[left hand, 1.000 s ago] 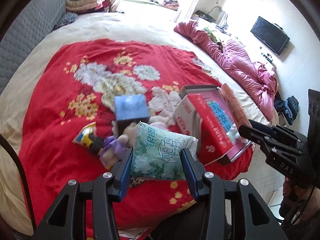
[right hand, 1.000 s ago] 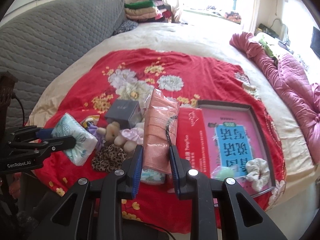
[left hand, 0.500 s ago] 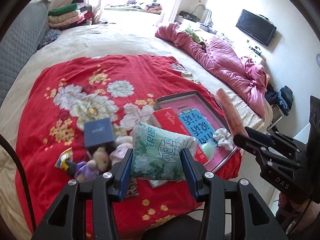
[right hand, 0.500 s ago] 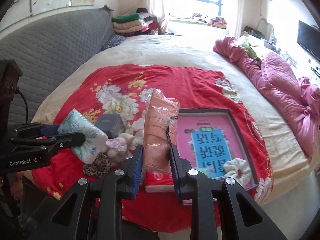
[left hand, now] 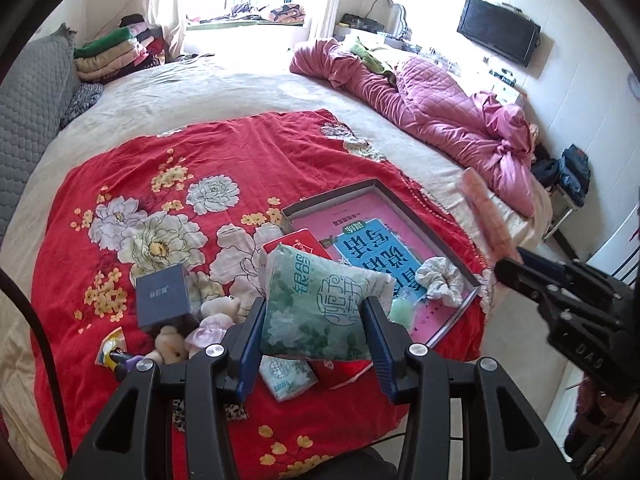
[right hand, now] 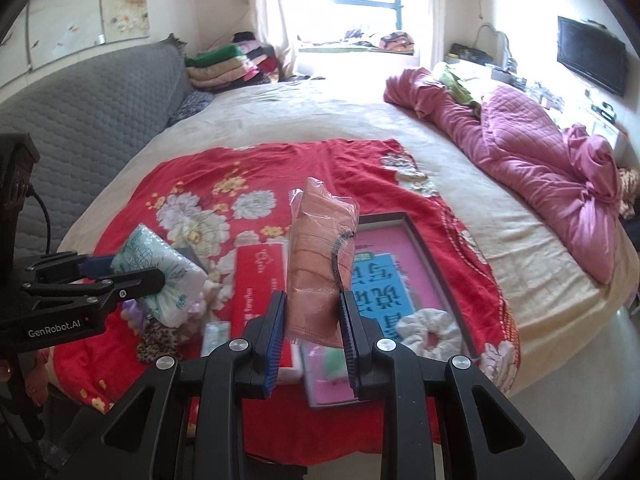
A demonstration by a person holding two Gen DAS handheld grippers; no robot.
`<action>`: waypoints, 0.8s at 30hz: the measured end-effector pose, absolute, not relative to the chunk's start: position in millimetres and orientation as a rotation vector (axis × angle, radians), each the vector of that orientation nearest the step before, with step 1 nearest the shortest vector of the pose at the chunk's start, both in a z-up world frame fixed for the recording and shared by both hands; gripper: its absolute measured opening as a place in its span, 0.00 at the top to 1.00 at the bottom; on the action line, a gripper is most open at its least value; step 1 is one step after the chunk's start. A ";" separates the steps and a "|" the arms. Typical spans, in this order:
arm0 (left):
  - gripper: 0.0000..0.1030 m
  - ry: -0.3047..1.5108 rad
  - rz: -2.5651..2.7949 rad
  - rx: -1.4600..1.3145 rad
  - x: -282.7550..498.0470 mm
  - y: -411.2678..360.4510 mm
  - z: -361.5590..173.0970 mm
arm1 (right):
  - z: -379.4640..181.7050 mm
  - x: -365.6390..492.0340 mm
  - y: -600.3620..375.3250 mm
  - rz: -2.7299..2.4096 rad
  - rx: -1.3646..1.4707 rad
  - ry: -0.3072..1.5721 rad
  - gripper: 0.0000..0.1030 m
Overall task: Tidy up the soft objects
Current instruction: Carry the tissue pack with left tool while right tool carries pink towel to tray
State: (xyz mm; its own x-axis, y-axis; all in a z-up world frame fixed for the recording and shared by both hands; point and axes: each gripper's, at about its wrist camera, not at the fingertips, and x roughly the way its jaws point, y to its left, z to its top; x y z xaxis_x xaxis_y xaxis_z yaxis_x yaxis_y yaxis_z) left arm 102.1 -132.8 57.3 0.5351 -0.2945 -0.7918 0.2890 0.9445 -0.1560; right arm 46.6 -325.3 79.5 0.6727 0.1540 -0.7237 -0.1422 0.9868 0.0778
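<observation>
1. Left gripper (left hand: 314, 334) was clamped on a green floral tissue pack (left hand: 320, 308), both blue pads squeezing its sides, holding it up off the bed over the near edge of the red blanket (left hand: 224, 152).
2. Right gripper (right hand: 313, 322) was clamped on a peach-coloured pack in clear plastic wrap (right hand: 320, 256), standing pretty much upright between the pads, also lifted clear of the bed.
3. Right below the tissue pack, a smaller tissue pack (left hand: 286, 376) lay on the blanket near its front edge, next to a red box (left hand: 298, 242) that the held pack partly hid.
4. Off to the left of that was a little heap: a dark blue box (left hand: 162, 294), a couple of small plush toys (left hand: 172, 342), and a leopard-print scrunchie (right hand: 154, 340) right at the near edge.
5. Toward the blanket's right front corner sat the shallow grey-rimmed tray (left hand: 424, 216) with a pink and blue printed bottom. A white scrunchie (left hand: 438, 280) and something soft and pale green (left hand: 402, 312) were already inside it, at its near end.
6. Further out, a crumpled pink quilt (left hand: 432, 120) ran along the bed's right side, and folded blankets (left hand: 108, 58) were stacked at the far left corner by the grey headboard (right hand: 80, 116).
</observation>
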 end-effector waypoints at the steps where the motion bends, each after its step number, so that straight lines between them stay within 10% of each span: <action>1: 0.54 0.947 -0.340 -0.001 103.5 -136.9 55.9 | 78.7 47.2 -330.7 0.159 0.022 0.817 0.74; 24: 0.54 1.050 -0.426 0.075 145.0 -239.7 0.8 | 36.4 63.4 -417.3 0.028 0.089 0.883 0.74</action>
